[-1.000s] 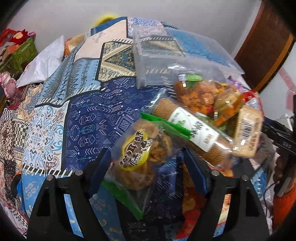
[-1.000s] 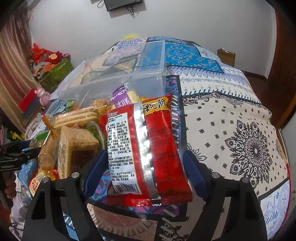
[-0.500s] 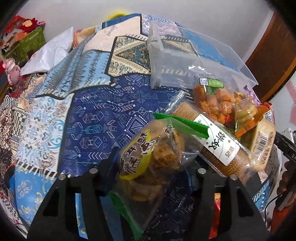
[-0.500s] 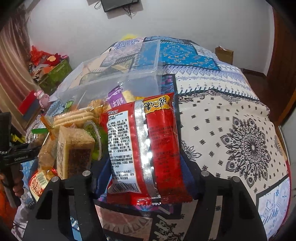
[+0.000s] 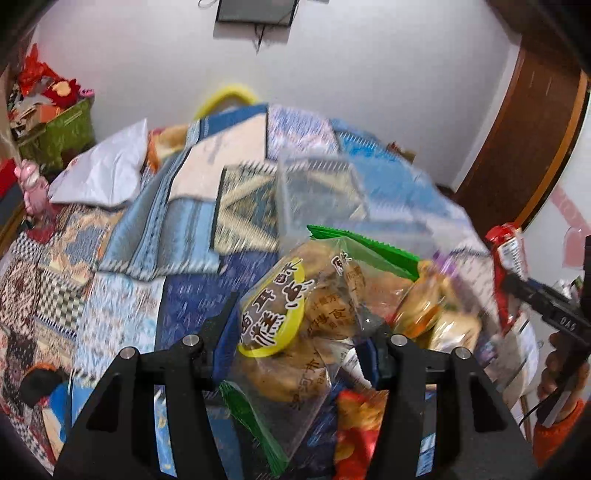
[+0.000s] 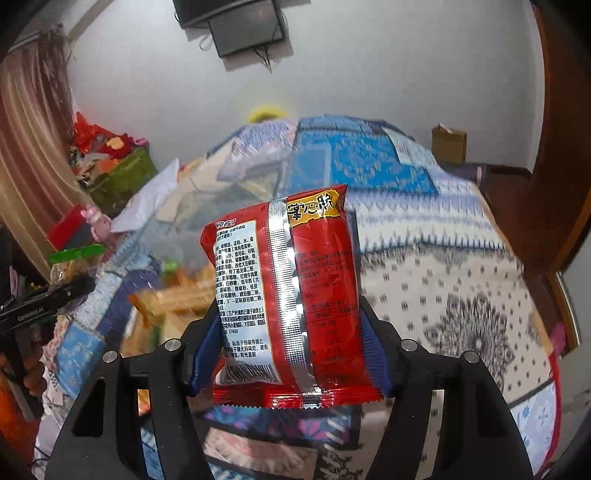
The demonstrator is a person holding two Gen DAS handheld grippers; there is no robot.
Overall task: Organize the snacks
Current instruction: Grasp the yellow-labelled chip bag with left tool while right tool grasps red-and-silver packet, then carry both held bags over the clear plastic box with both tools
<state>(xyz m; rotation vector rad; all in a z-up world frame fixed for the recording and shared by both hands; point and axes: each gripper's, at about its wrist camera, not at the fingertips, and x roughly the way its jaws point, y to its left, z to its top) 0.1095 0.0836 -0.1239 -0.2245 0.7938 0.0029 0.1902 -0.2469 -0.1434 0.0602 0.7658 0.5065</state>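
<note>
left gripper (image 5: pixel 301 334) clamped, right gripper (image 6: pixel 286 338) clamped (both raised)

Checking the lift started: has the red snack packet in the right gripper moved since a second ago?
Yes. The red snack packet has risen with the right gripper, away from the clear bin.

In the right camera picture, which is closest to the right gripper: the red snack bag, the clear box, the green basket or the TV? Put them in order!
1. Red snack bag, in the right gripper.
2. Clear box, just beyond on the bed.
3. Green basket, far left.
4. TV, on the wall.
</note>
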